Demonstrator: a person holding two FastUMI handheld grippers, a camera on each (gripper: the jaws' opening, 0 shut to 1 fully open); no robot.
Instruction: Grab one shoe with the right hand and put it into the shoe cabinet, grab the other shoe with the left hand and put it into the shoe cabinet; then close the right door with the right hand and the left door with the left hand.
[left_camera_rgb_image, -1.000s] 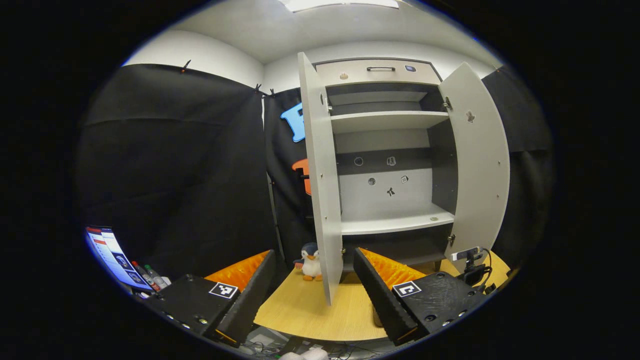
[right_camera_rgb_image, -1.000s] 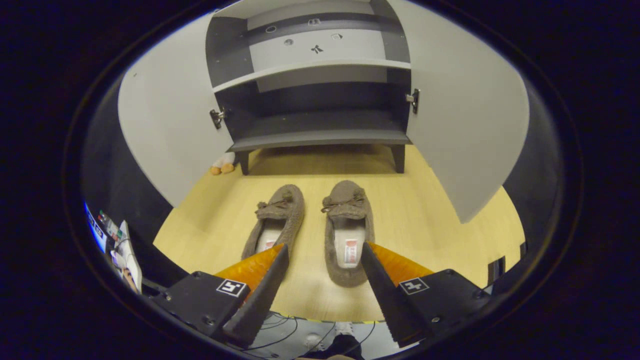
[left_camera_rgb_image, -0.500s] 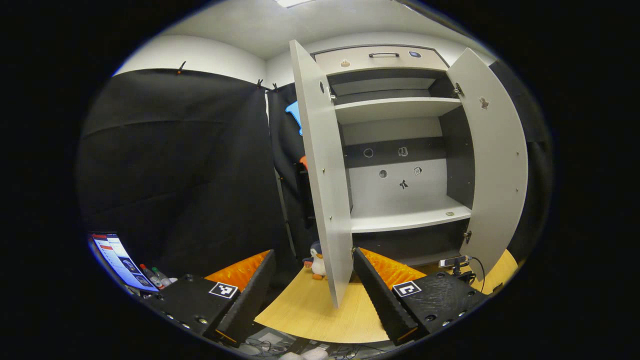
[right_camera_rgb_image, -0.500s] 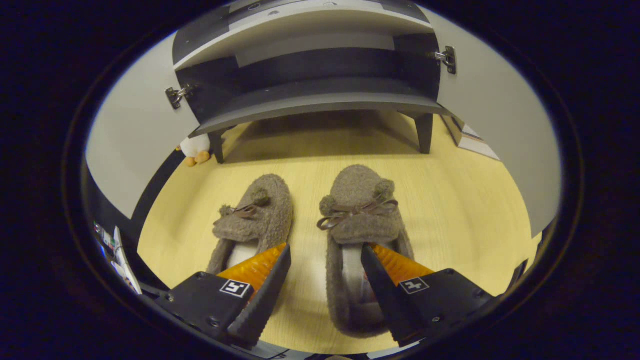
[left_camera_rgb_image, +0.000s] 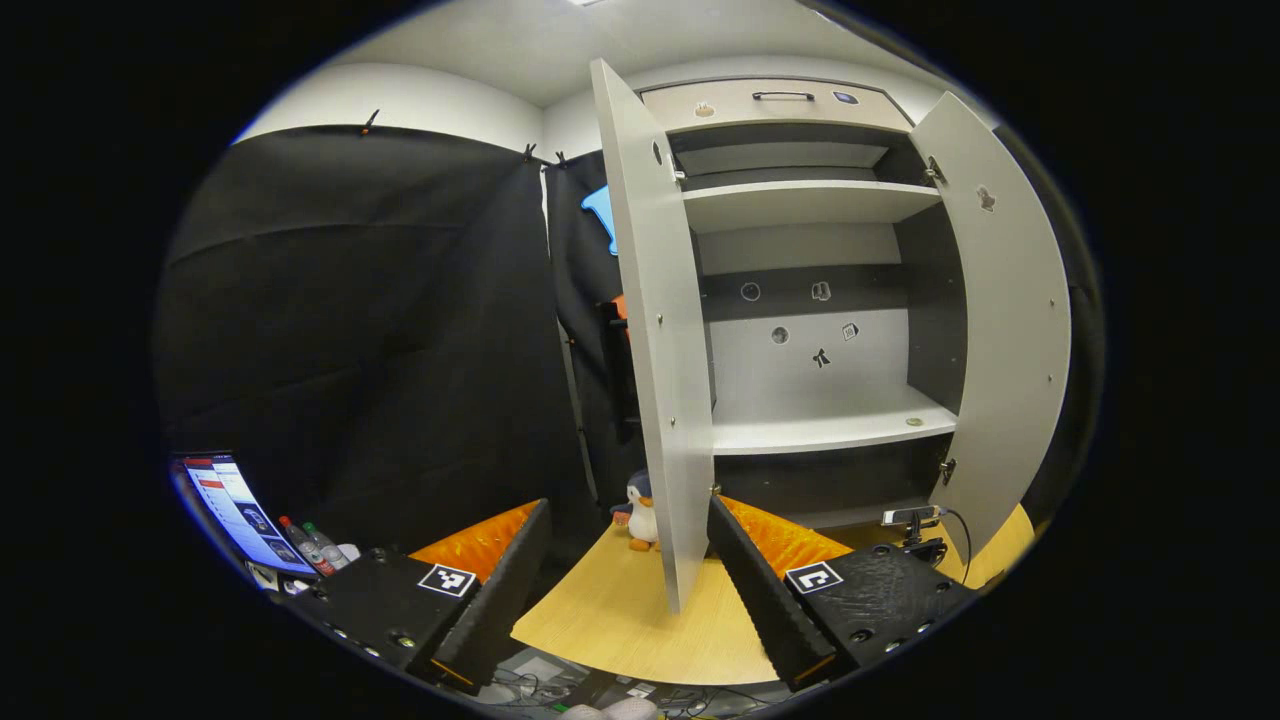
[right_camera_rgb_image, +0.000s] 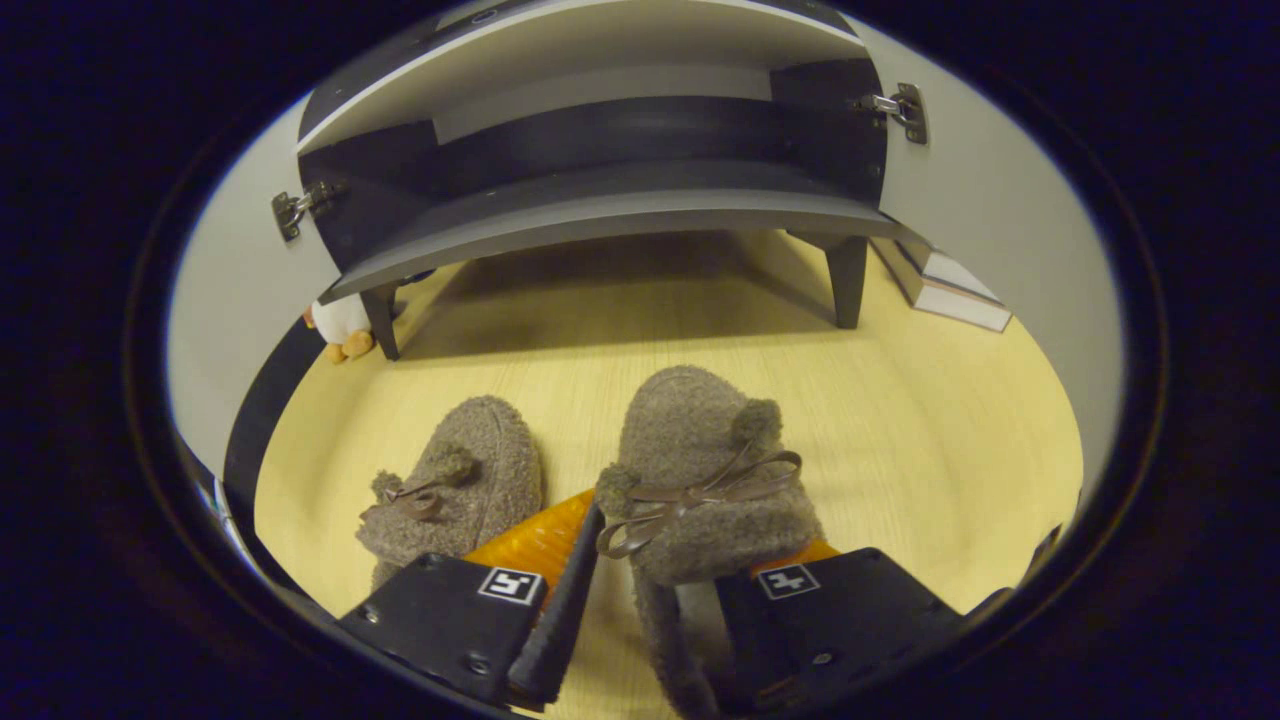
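Pinching the right slipper (right_camera_rgb_image: 705, 470) on the floor (right_camera_rgb_image: 930, 430).
Left to right: left gripper (left_camera_rgb_image: 625, 575) spread, idle; left slipper (right_camera_rgb_image: 455, 490) beside; right gripper (right_camera_rgb_image: 650, 610) clamps one soft wall, which may slip or drag on lifting toward the shoe cabinet (right_camera_rgb_image: 600, 210).

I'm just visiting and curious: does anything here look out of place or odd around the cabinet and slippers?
Nothing looks damaged or spilled. Two oddities: a toy penguin stands on the floor beside the open left door, and some books lie under the open right door. The two slippers sit neatly side by side.
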